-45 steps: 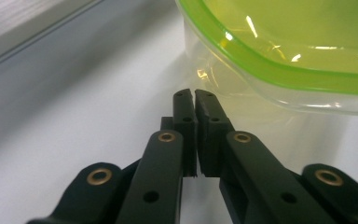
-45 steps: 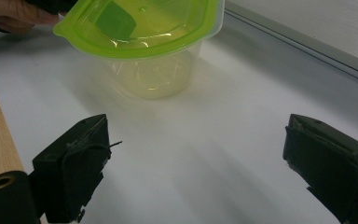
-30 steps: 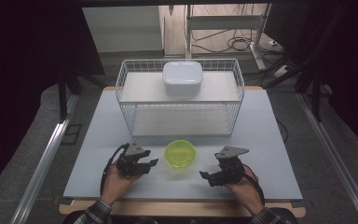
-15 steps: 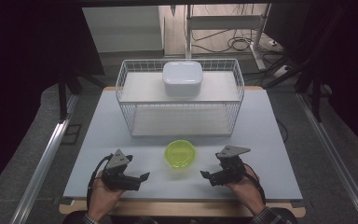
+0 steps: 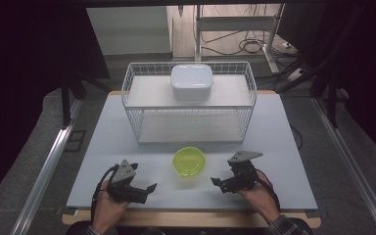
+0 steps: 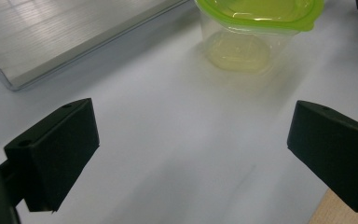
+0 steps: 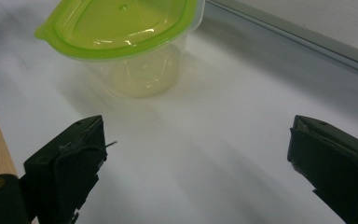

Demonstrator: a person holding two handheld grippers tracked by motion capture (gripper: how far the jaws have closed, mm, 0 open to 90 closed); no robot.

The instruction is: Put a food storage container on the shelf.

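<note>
A clear round tub with a lime-green lid stands on the white table top, near its front middle. My left gripper rests by the front edge, to the left of the tub and apart from it. Its jaws have just been opening and stand wide with nothing between them. In the left gripper view the tub lies ahead, beyond the black pads. My right gripper sits open to the right of the tub. In the right gripper view the tub is ahead on the left.
A white wire rack with two shelves stands at the back middle of the table, and a white lidded box sits on its top shelf. The table's wooden front edge runs just behind both hands. Metal rails flank the table.
My left gripper has drawn back from beside the tub, leftward and toward the front edge, and its jaws have opened. The right gripper and the tub have stayed put.
</note>
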